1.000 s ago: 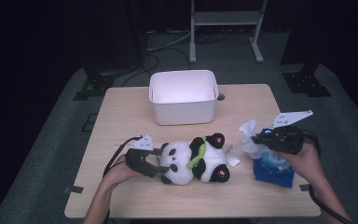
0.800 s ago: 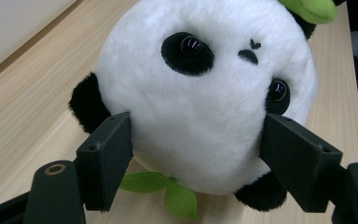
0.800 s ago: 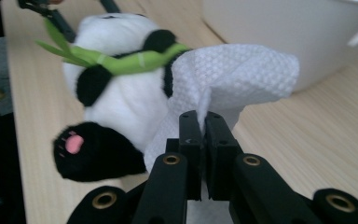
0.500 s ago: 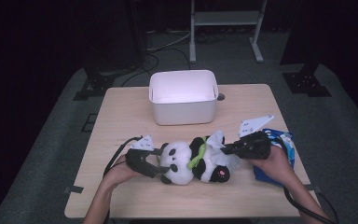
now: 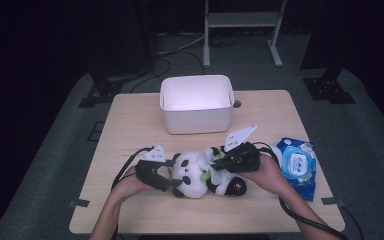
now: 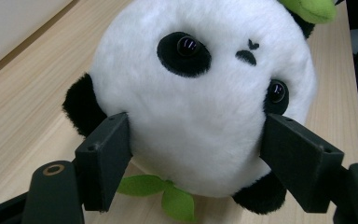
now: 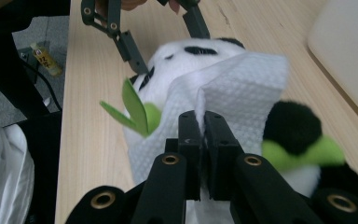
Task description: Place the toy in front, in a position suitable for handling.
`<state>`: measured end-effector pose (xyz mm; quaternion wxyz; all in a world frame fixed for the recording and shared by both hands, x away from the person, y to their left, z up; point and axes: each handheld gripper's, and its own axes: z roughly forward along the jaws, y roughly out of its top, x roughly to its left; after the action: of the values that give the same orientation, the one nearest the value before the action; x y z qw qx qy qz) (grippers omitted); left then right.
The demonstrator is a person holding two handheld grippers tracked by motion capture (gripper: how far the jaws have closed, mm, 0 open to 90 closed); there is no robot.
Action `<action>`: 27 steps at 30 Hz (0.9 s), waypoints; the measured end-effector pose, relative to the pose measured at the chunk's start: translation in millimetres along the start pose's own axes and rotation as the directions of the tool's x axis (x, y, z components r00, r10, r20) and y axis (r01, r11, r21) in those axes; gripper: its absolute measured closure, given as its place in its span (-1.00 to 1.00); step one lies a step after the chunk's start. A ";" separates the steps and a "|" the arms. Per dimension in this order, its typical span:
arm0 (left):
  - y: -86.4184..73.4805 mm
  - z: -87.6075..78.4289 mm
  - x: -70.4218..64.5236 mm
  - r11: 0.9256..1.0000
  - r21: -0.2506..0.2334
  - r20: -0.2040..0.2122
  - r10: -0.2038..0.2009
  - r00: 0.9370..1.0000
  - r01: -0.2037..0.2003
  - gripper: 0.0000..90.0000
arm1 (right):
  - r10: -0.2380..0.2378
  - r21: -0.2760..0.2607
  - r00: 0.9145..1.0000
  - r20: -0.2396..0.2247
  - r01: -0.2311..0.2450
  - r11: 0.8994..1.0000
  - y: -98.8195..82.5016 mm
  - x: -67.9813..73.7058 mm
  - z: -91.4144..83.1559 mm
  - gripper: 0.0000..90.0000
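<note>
The panda plush [image 6: 200,116] is white with black ears, eye patches and limbs, plus bright green leaves. The wet wipe [image 7: 235,93] is white with a fine dimpled weave. Both grippers' fingers [image 6: 103,161] are matte black. The wipes pack [image 5: 296,165] is blue with a white lid, the storage bin [image 5: 196,117] white, the worktop [image 5: 130,120] pale wood grain.

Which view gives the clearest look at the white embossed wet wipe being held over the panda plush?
The right gripper view: the white embossed wet wipe is pinched between the right gripper and draped against the black-and-white panda plush toy. In the high view that gripper covers it. The left gripper view faces the panda's head.
</note>
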<state>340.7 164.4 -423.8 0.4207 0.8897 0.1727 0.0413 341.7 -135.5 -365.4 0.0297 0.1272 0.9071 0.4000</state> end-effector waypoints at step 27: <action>-0.5 0.1 0.9 1.000 0.000 0.004 -0.009 1.000 0.009 -0.48 | 0.010 0.042 0.998 0.059 -0.013 0.999 -14.8 -3.8 -15.5 0.79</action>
<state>341.4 164.9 -424.3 0.4213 0.8889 0.1759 0.0379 339.8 -157.2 -365.9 0.0515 0.1448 0.9134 0.3768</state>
